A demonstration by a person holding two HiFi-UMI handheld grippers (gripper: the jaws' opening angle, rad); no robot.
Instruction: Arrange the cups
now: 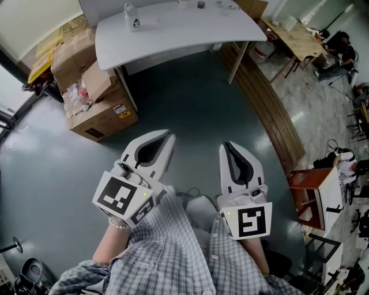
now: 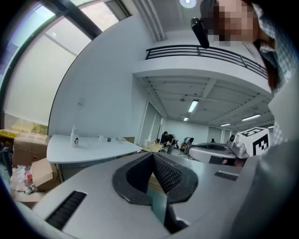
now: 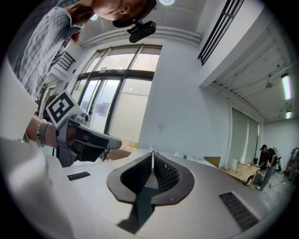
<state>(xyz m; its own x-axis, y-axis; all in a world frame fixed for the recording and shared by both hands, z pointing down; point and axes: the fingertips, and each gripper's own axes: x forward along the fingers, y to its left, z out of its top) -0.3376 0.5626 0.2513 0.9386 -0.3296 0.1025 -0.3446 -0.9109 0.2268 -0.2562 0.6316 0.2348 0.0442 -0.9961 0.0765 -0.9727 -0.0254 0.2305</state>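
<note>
The task has barely started; this looks like the approach. The left gripper and right gripper are both closed on nothing. They are held side by side in front of the body, pointing roughly level toward the white counter, which stands well apart across the floor. The cups, too small to be sure of, seem to sit at its far edge, near a bottle. Next, I judge, the person must step closer and open a gripper.

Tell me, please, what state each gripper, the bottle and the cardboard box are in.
Left gripper: fingers shut, empty.
Right gripper: fingers shut, empty.
Bottle: upright on the white table.
Cardboard box: flaps open.
</note>
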